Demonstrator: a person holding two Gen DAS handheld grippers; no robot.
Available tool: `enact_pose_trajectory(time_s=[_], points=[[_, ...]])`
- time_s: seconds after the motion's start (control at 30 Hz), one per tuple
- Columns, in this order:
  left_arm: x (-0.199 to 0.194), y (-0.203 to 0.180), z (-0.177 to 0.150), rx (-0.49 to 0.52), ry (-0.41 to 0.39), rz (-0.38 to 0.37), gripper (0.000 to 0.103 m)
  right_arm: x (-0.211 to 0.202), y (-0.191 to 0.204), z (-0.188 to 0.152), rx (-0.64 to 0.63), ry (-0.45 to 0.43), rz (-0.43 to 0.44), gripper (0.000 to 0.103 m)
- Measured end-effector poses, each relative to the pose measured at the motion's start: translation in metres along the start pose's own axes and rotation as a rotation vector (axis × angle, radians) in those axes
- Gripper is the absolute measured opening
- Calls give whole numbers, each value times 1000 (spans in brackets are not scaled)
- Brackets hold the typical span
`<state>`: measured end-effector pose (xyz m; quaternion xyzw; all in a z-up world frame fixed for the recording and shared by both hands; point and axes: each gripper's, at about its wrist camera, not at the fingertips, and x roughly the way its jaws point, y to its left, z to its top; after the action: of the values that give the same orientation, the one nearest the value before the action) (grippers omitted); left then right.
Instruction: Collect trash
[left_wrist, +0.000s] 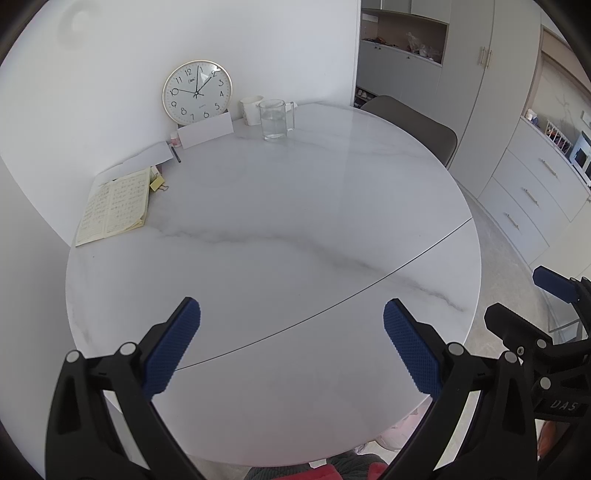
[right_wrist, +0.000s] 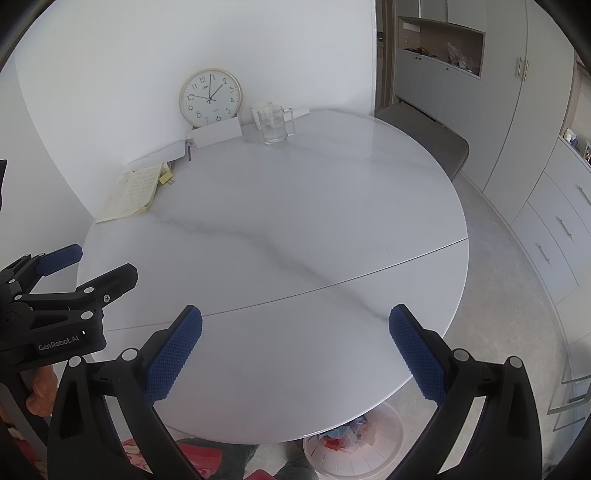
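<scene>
A white waste bin (right_wrist: 345, 466) stands on the floor under the near edge of the round marble table (right_wrist: 295, 229), with colourful wrappers and scraps (right_wrist: 349, 432) inside it. My left gripper (left_wrist: 291, 314) hovers open over the table's near part with nothing between its blue pads. My right gripper (right_wrist: 295, 321) is also open and holds nothing, over the near right part of the table. Each gripper shows in the other's view: the right gripper (left_wrist: 517, 295) at the right edge, the left gripper (right_wrist: 101, 262) at the left, held by a hand (right_wrist: 40, 391).
At the back of the table stand a wall clock (left_wrist: 197, 92), a white card (left_wrist: 205, 130), a white mug (left_wrist: 252, 109) and a glass jug of water (left_wrist: 274, 119). An open notebook (left_wrist: 114, 206), yellow notes and a pen lie at the left. A grey chair (left_wrist: 417, 125) and cabinets (left_wrist: 524, 192) are on the right.
</scene>
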<state>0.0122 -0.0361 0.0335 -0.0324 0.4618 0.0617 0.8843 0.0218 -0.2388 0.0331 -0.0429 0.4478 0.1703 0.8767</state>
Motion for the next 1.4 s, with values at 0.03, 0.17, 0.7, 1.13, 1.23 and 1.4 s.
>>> enact_pose_trajectory(time_s=[0.03,0.17,0.7,1.13,1.23,1.4], points=[[0,0,0,0,1,-1,95,0,0,0,0,0,-1,101],[1,1,0,1,2,-2,95,0,-1,0,0,-1,-1,101],[1,0,-2,8,0,-2,95,1,-3,-1,-1,0,-1,101],[4,2,-5,15,9,2,95,3,-6,-7,0,4,-1,101],[4,3,-4,15,9,3,95,3,-6,-7,0,5,-3,101],[7,7,-2,4,17,-13,95,3,-7,-10,1,8,-2,101]])
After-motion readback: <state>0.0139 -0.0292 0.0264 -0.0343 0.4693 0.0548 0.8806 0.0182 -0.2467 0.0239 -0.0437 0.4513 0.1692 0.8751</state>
